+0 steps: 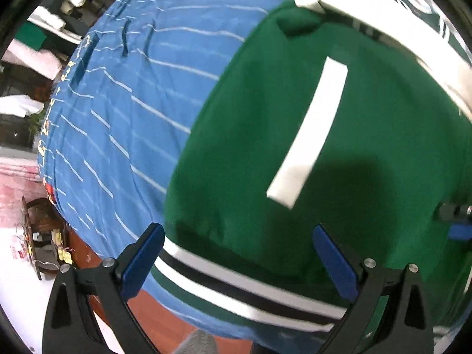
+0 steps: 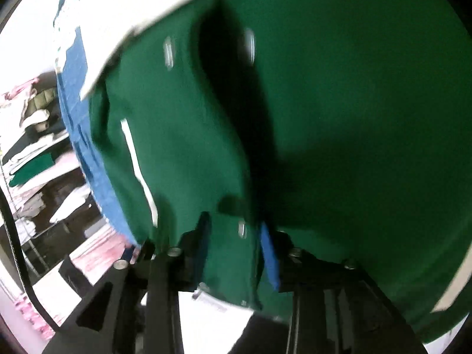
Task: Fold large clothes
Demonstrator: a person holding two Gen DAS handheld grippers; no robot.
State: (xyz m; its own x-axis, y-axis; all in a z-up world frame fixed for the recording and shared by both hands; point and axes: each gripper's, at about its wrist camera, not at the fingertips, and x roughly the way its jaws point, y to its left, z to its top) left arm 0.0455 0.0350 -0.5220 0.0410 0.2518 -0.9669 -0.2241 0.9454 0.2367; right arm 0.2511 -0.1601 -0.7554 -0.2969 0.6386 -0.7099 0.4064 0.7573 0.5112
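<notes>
**A:** Blue pads [image 1: 336, 261] of the left gripper [image 1: 239, 259] sit nearest, spread wide over the striped hem [image 1: 236, 283] of the green jacket [image 1: 339, 147]. Nothing is between them; the jaws stand open above the cloth.

**B:** And the right gripper [image 2: 236, 242]?

**A:** Its jaws stand partly apart with a flap of green cloth [image 2: 233, 253] between the pads. Whether the pads press on it I cannot tell; the picture is blurred there.

**B:** Where does the jacket lie?

**A:** Spread on the blue sheet [image 1: 132, 103] of a bed, toward the right of the left view, hem at the near edge. A white pocket strip [image 1: 309, 135] slants across the green panel, and a white sleeve [image 1: 398, 38] crosses the far right.

**B:** So how should this step go?

**A:** I judge it as taking hold for a fold. The left gripper should come down on the hem band, where the rib is thick and will not slip, and close fully before lifting. Both hands should then rise together and level, so the cloth carries over flat and no crease gets trapped.

**B:** What stays hidden?

**A:** Much. The right view is nearly filled with dark green folds, so the jacket's outline is lost. A few small pale marks [image 2: 168, 51] there may be snaps; blur leaves that unsure. The jacket's right side and collar are cut off in both views, and the far sleeve cannot be followed.
</notes>
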